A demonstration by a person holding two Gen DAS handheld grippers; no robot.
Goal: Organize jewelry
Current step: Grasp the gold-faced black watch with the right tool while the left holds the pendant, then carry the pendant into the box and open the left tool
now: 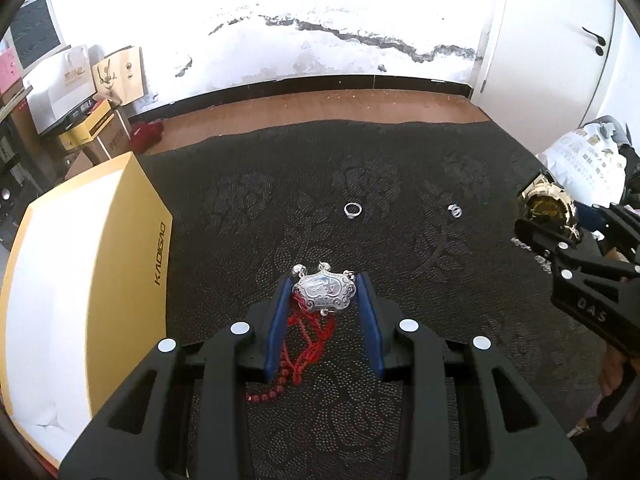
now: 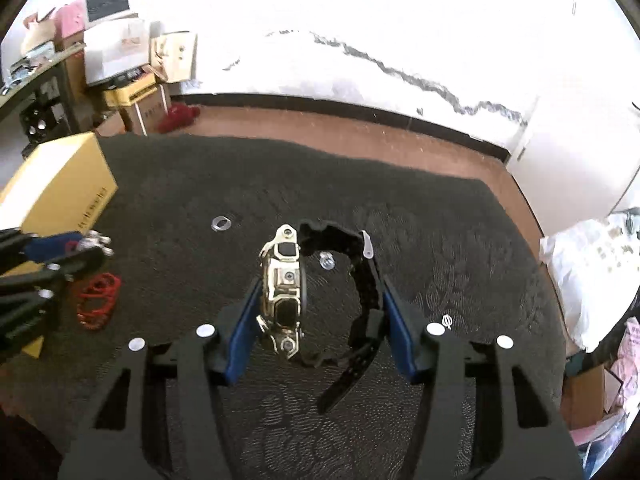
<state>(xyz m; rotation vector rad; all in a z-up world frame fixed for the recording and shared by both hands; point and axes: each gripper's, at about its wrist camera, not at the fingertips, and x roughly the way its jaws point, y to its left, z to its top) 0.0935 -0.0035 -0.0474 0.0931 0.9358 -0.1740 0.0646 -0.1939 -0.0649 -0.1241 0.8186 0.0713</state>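
Gripping the gold-cased wristwatch with a black rubber strap [image 2: 286,292] at centre frame, the right gripper [image 2: 320,308] is clamping case against strap loop; it is looking heavy, rigid, slippery metal. At lower centre, the left gripper [image 1: 325,304] is pinching the engraved silver lock pendant [image 1: 324,290], its limp red bead cord [image 1: 308,344] seemingly trailing onto the dark patterned cloth [image 1: 400,168].
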